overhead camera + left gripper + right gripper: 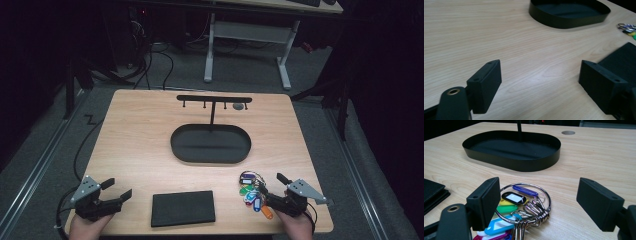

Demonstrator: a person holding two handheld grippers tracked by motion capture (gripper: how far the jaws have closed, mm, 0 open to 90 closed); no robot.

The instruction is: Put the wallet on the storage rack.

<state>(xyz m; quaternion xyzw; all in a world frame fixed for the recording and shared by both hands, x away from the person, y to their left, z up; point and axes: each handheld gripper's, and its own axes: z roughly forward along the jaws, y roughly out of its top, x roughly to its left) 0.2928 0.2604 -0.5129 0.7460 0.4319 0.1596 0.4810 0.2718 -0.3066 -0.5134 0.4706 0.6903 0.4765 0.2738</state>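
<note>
Two wide-open tools; my right tool [537, 202] straddles the key ring [524, 205], whose loose tags could slip sideways.

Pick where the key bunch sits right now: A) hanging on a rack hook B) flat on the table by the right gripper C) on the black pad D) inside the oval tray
B: the key bunch lies flat on the bare table, just ahead of the open right gripper, outside the oval tray.
</note>
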